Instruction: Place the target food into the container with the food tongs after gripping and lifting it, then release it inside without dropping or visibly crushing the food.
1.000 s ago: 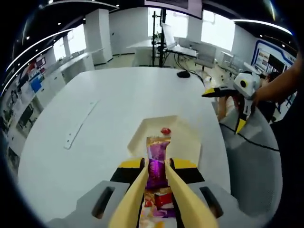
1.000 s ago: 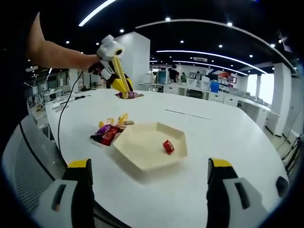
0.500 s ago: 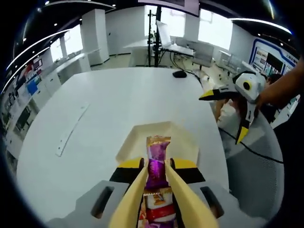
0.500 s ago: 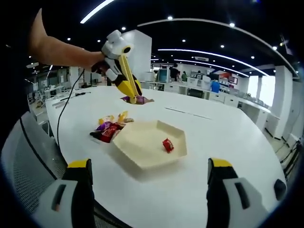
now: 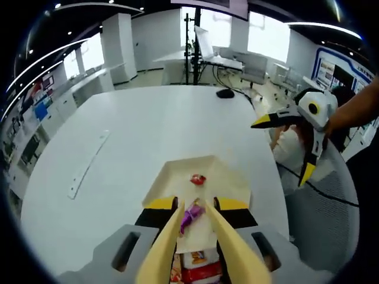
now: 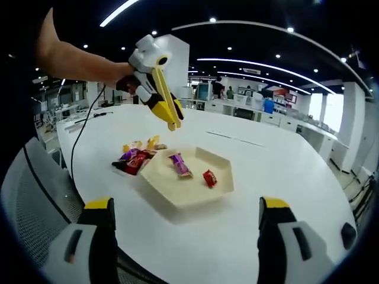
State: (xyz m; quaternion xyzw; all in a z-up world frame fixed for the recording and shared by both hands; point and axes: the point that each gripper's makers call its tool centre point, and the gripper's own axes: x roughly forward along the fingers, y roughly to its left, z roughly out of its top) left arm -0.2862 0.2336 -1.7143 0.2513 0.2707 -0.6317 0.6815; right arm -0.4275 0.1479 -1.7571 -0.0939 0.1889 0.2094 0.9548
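Left tongs (image 6: 174,125): my yellow jaws, slightly apart, empty, above tray.
Cream hexagonal tray (image 6: 160,183): holds purple-wrapped candy (image 6: 179,165) (lying flat) beside red candy (image 6: 209,178).
Right tongs (image 6: 183,236): my jaws wide apart.

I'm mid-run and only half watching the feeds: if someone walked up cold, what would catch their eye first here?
Probably the cream hexagonal tray on the white table, with a purple-wrapped candy bar and a small red-wrapped candy lying inside it. Next, the left gripper's yellow tongs hang above the tray with nothing between them, and a heap of colourful wrapped snacks lies against the tray's outer edge.
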